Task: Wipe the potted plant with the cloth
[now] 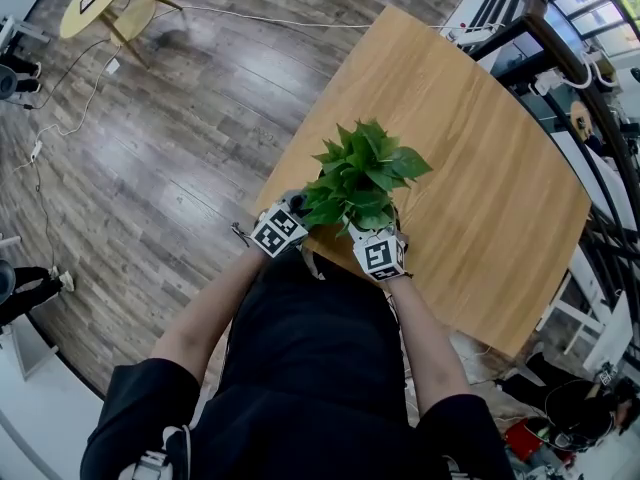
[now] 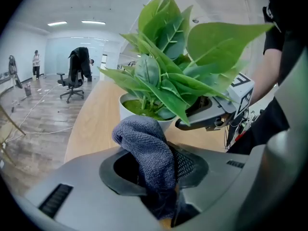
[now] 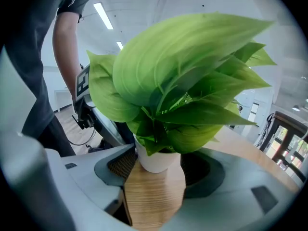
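Now: plant flanked by two grippers

The plant stands in a white pot at the near edge of the table. The right gripper has its jaws apart with the pot between them; whether they touch it cannot be told. The left gripper is clamped on a grey cloth, which pokes up just beside the pot, below the leaves.
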Motion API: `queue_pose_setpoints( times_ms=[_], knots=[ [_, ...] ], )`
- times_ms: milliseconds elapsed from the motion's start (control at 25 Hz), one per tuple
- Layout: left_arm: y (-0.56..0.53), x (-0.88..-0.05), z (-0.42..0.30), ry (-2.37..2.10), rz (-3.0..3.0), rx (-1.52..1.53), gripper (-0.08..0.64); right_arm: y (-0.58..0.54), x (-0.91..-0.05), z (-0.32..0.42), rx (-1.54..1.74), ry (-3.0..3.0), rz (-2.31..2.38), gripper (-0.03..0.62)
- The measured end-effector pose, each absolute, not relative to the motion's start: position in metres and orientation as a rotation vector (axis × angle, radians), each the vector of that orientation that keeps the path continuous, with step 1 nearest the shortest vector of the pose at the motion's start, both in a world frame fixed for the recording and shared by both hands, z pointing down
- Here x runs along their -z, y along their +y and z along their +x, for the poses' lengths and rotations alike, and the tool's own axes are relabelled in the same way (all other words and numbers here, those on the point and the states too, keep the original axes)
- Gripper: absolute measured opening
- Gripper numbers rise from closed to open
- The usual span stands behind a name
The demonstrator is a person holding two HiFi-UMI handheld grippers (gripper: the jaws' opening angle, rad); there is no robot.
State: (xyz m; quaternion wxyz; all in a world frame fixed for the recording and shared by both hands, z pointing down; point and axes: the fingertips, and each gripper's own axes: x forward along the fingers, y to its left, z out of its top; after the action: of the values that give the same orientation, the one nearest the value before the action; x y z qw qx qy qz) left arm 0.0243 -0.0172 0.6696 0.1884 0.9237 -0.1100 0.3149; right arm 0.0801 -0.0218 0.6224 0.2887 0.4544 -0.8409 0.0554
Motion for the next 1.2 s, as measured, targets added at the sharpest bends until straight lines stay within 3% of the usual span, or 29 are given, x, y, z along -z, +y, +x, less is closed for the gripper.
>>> queue_pose_setpoints(
  times_ms=[320, 640, 1200],
  knots=[
    [-0.047, -0.664, 0.021, -0.358, 2.609, -0.871, 0.143, 0.007, -0.625, 0.063, -0.132, -2.267, 1.117, 0.275],
    [-0.057, -0.667, 0.016, -0.357, 2.612, -0.907, 0.143, -0.015, -0.622, 0.095, -0.144, -2.207, 1.228, 0.275],
    [-0.01, -0.669, 0.029, -0.241, 2.633, -0.921, 0.144, -0.028, -0.625, 0.084, -0.154, -2.175, 1.269, 0.275]
  ],
)
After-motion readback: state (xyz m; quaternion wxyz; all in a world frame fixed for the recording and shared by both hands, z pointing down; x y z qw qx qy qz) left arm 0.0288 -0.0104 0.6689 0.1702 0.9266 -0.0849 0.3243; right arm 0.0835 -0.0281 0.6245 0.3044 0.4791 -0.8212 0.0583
